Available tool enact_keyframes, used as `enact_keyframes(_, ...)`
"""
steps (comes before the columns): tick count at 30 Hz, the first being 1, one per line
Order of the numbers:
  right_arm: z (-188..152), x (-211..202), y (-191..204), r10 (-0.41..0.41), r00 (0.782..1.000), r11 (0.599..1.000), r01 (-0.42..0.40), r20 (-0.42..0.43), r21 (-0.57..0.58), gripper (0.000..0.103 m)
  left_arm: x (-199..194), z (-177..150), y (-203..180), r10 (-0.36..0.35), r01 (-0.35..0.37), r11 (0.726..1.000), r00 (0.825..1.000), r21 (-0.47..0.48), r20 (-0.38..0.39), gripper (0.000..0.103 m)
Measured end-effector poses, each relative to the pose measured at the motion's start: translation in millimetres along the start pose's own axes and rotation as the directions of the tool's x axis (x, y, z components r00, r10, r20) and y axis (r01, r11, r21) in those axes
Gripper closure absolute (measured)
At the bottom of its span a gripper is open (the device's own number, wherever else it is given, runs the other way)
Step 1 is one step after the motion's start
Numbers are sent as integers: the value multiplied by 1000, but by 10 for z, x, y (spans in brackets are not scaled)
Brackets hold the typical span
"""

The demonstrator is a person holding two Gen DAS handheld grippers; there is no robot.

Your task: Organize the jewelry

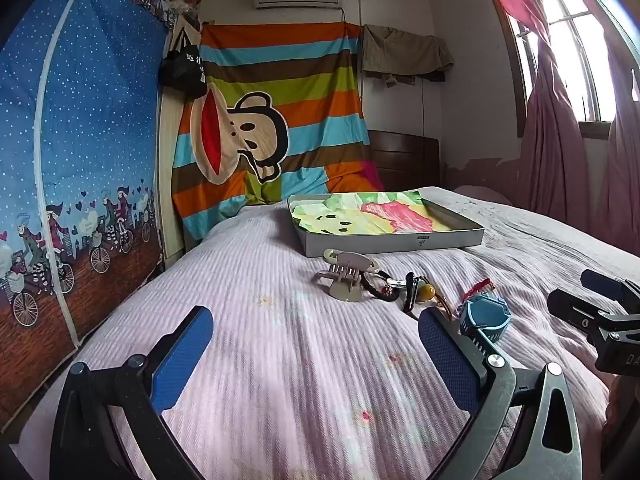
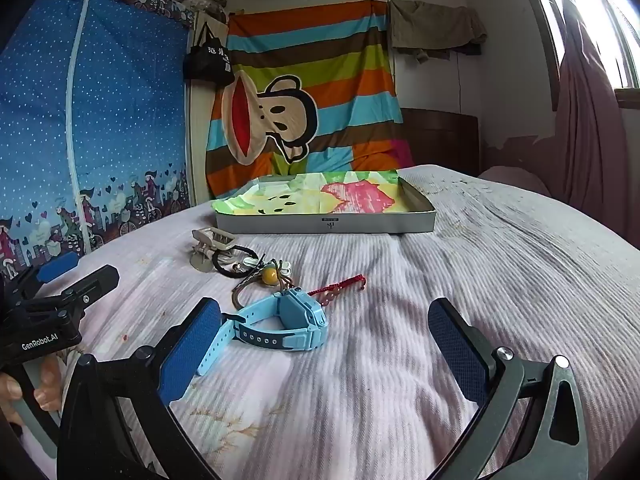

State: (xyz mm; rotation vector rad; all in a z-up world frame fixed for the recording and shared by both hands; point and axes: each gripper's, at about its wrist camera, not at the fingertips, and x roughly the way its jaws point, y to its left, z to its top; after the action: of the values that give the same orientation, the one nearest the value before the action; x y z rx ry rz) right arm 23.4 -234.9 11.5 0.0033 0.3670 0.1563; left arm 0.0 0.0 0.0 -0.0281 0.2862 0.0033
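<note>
1. Looks like nothing is sorted yet: the tray [image 2: 325,224] sits toward the far end of the bed [image 2: 500,264], lined with a bright cloth and holding no jewelry as far as I can see.
2. Everything lies loose mid-bed in front of the tray: hair clip [image 2: 212,245], black hair tie [image 2: 232,264], yellow bead [image 2: 270,275], red cord [image 2: 340,286], blue watch [image 2: 288,322].
3. Left gripper [image 1: 316,356] has its jaws wide apart, nothing between them, hovering over bare bedspread.
4. Right gripper [image 2: 324,348] is spread wide too, the watch just ahead, strap beside its left pad, not gripped.
5. So every piece remains to go, probably the watch first.
</note>
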Motion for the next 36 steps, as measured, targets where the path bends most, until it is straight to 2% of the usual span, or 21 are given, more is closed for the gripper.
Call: enact_keyframes(36,10,-10,4,-1,1000,1000,1,9,0,1,-1,0,-1,2,-2,1000,1000,7,3,0)
